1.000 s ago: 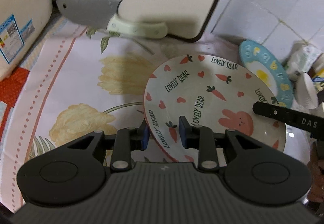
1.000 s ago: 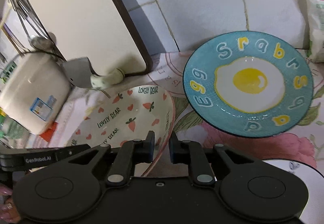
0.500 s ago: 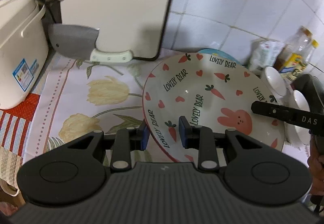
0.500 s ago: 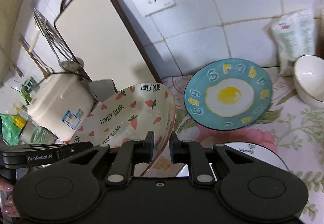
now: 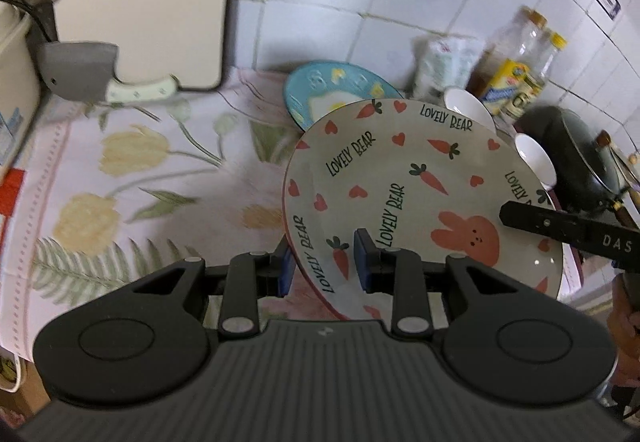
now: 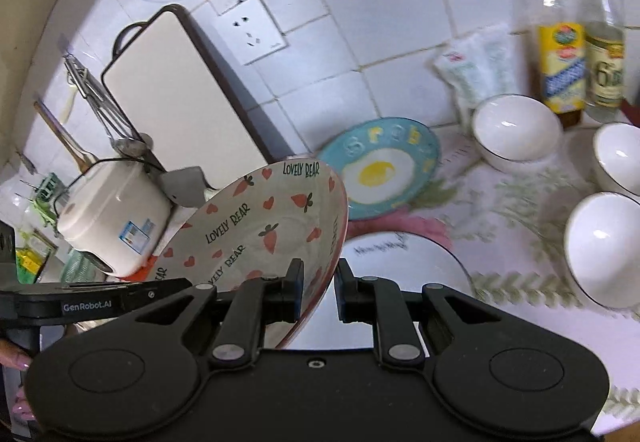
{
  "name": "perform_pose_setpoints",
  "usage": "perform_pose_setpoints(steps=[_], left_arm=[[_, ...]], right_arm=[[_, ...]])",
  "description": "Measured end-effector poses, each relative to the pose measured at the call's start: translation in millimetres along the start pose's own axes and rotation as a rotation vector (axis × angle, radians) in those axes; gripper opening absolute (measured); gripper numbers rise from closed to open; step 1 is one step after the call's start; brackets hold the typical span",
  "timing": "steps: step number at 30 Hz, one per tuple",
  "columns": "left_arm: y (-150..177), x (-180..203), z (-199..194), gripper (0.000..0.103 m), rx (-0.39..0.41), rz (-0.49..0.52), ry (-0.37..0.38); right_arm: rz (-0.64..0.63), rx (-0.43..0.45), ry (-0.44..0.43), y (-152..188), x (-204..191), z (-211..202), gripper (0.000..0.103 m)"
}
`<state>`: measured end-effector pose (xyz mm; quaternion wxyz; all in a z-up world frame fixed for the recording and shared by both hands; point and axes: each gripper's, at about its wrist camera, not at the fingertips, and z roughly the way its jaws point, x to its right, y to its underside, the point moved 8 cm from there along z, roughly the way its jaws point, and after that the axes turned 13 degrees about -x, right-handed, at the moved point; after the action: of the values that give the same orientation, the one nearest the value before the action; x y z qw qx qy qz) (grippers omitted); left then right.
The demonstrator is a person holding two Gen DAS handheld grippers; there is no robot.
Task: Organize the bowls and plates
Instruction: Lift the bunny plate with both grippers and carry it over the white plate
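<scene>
The carrot-print plate (image 5: 420, 182) is pinched by its rim between the fingers of the left gripper (image 5: 322, 268) and, on the opposite edge, the right gripper (image 6: 318, 290), held tilted above the table (image 5: 160, 170). Beyond the fingers the egg plate (image 6: 380, 170) lies flat.

Both grippers up off the counter, working as a pair. The left gripper (image 5: 322, 262) points steeply down, its blue-padded fingers (image 5: 362, 262) pinched on the near-left rim of the carrot plate (image 5: 400, 178), one pad under the rim, one on the inside face. The right gripper (image 6: 318, 292) tilts down more gently, jaws nearly together, clamping the plate's opposite edge. A bit of hand (image 6: 16, 358) with pink nails shows at the far left, behind the left gripper's body.
</scene>
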<state>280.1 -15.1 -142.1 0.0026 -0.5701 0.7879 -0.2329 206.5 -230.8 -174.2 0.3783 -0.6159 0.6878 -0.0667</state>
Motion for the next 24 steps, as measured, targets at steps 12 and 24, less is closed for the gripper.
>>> perform_pose_setpoints(steps=[12,24], left_arm=[[17,29,46,0.029,-0.076,0.019,0.005],[21,23,86,0.029,-0.131,0.024,-0.053]], right_arm=[[0.08,-0.034,0.046,38,46,-1,0.021],[0.112,-0.114,0.034,59,68,35,0.022]])
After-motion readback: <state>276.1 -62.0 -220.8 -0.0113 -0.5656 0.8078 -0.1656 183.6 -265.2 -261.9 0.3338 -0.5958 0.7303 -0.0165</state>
